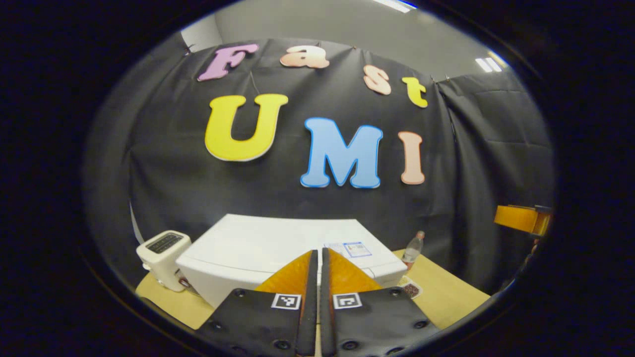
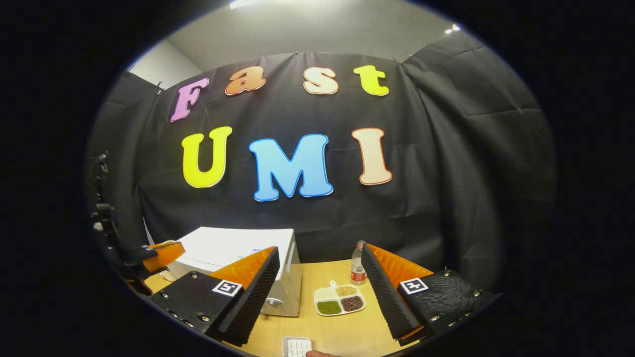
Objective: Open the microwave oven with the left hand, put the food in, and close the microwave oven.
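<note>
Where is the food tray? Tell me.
In the right gripper view, the food tray lies on the table, right of the microwave, before the bottle.

A light wooden table (image 2: 342, 329) carries everything. The white microwave oven (image 2: 238, 253) sits toward its left side, its door closed, the body filling much of the tabletop in the left gripper view (image 1: 278, 248). To the microwave's left stands a white toaster (image 1: 162, 258), close beside it. On the bare wood to the microwave's right lies a white divided plate (image 2: 340, 300) holding green, brown and pale foods in separate compartments. Just behind the plate, near the black cloth wall, a clear plastic bottle (image 2: 357, 265) stands upright. At the table's near edge lies a small white ridged object (image 2: 296, 346), partly cut off.
</note>
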`<state>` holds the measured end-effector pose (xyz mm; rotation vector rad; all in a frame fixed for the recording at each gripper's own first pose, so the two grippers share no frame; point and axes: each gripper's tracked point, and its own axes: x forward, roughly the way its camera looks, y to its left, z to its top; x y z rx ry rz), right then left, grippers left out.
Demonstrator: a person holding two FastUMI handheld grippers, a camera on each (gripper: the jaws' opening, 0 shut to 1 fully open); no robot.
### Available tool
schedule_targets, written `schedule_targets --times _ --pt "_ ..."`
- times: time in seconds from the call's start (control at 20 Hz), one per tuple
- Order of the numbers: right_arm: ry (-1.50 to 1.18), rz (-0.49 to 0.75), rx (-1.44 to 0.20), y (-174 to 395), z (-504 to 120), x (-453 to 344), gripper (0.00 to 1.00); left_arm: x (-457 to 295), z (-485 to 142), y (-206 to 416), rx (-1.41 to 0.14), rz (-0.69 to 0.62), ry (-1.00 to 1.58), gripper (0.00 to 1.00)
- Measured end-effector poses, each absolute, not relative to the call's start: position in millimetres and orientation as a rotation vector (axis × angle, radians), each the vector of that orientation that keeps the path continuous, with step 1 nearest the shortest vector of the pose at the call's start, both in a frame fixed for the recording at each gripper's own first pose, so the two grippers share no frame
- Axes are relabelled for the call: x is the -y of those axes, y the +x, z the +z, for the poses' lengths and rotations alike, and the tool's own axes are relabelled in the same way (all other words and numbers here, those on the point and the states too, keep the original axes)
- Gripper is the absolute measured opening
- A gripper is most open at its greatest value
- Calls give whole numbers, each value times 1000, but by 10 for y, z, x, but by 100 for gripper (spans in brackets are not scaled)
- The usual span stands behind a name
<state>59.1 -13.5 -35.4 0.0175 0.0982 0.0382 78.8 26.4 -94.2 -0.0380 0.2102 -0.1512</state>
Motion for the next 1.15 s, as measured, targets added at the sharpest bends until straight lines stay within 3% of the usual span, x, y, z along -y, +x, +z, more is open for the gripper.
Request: schedule_targets --times 0.15,0.2,0.7,1.15 --pt "4 40 -63 592 -200 -48 100 -520 -322 403 -105 -139 -17 100" --pt "0 41 -53 570 -152 -109 100 -620 -184 349 -76 -131 -11 96" --pt "-18 16 -8 252 62 -564 100 -1137 32 101 -73 -137 10 95" --pt "-42 17 5 70 129 -617 99 -997 -35 20 -76 -190 -24 97"
